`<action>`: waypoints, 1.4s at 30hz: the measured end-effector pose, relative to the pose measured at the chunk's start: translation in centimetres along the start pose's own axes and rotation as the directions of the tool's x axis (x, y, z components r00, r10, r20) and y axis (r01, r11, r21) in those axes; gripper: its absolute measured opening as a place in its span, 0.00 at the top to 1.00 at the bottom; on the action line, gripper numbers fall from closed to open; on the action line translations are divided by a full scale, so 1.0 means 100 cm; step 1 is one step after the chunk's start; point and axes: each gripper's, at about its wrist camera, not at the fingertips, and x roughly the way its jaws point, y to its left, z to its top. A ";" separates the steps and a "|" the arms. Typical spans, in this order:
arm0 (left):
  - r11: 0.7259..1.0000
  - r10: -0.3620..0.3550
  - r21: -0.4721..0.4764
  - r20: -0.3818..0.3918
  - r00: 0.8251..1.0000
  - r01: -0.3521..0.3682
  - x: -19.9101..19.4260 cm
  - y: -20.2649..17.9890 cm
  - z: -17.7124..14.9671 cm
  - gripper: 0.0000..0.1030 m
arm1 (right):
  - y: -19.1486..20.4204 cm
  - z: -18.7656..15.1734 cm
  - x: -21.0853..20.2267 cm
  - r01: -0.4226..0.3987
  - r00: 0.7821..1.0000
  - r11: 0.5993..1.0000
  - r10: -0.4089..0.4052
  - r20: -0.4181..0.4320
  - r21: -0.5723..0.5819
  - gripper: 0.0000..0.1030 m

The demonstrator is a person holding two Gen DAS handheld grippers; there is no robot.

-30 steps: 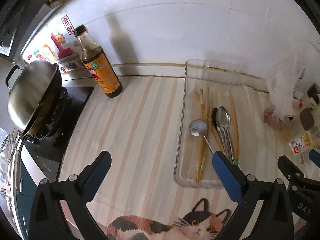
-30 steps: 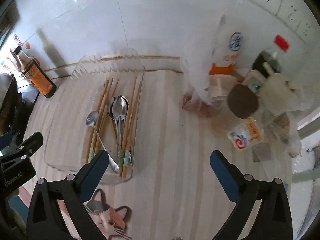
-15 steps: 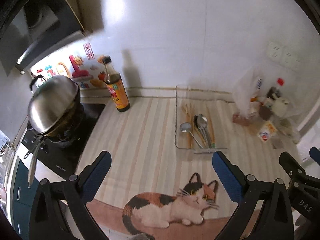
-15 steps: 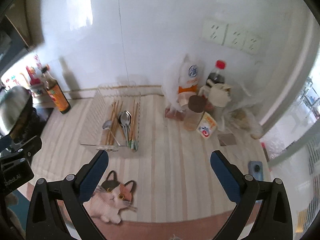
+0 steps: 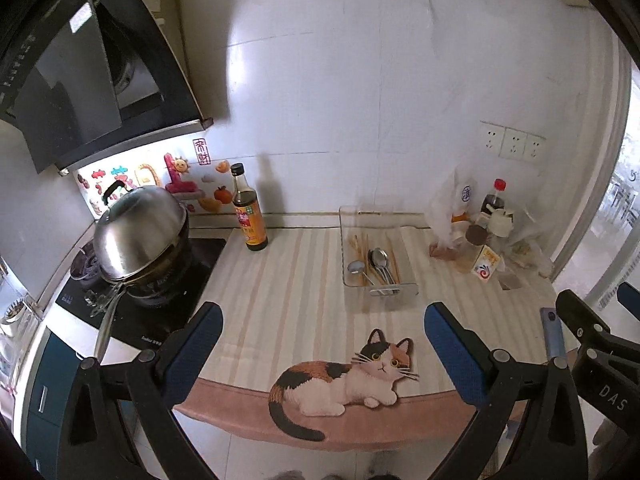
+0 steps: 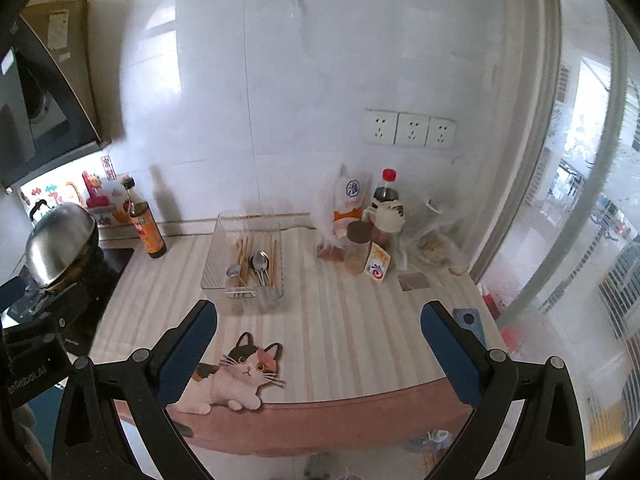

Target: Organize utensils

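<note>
— Clear plastic tray (image 5: 412, 258) sits near the soy sauce bottle (image 5: 249, 216), on the side away from the pot (image 5: 140, 236). Are we done?

— We think so. Shiny spoons (image 5: 380, 264) and wooden chopsticks (image 5: 360, 246) all lie inside it.

— Our tongs?

— Left tongs (image 5: 320, 354) and right tongs (image 6: 318, 354) both hang wide open over the bench (image 6: 340, 320), holding nothing.

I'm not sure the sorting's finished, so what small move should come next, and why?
Probably none beyond resting: chopsticks and spoons all lie inside the clear tray, and both the left gripper and right gripper hang open, empty, well short of it.
</note>
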 end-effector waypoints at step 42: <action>0.994 0.086 -0.057 -0.085 0.993 -0.091 -0.014 -0.012 0.012 0.00 | -0.009 0.032 -0.004 -0.076 0.996 0.994 0.072 -0.054 -0.080 0.00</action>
